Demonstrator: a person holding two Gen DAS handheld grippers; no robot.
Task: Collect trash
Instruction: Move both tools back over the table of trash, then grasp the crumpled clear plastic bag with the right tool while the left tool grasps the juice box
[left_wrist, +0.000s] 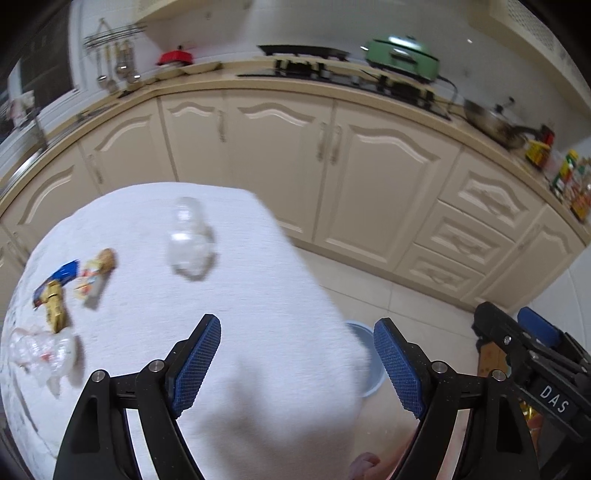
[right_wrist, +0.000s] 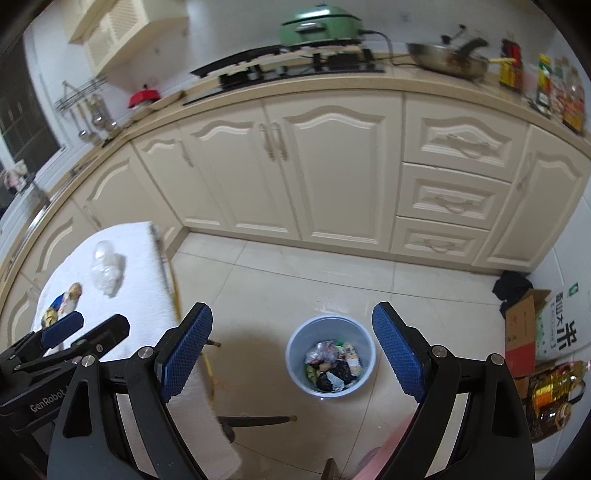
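Note:
A white-clothed table (left_wrist: 229, 295) carries the trash: a clear plastic bottle (left_wrist: 188, 236), blue and gold snack wrappers (left_wrist: 55, 291), a small wrapped packet (left_wrist: 96, 275) and crumpled clear plastic (left_wrist: 40, 354). My left gripper (left_wrist: 297, 360) hangs open over the table's near right corner, nothing between its blue pads. In the right wrist view my right gripper (right_wrist: 291, 350) is open and empty above the floor, framing a pale blue bin (right_wrist: 331, 356) half full of rubbish. The same bottle (right_wrist: 107, 271) and wrappers (right_wrist: 64, 301) lie on the table (right_wrist: 140, 280) at left.
Cream kitchen cabinets (right_wrist: 332, 170) run along the back under a counter with a stove, a green pot (right_wrist: 319, 22) and a pan (right_wrist: 448, 61). A cardboard box (right_wrist: 521, 332), a rice sack and an oil bottle (right_wrist: 552, 391) stand on the tiled floor at right.

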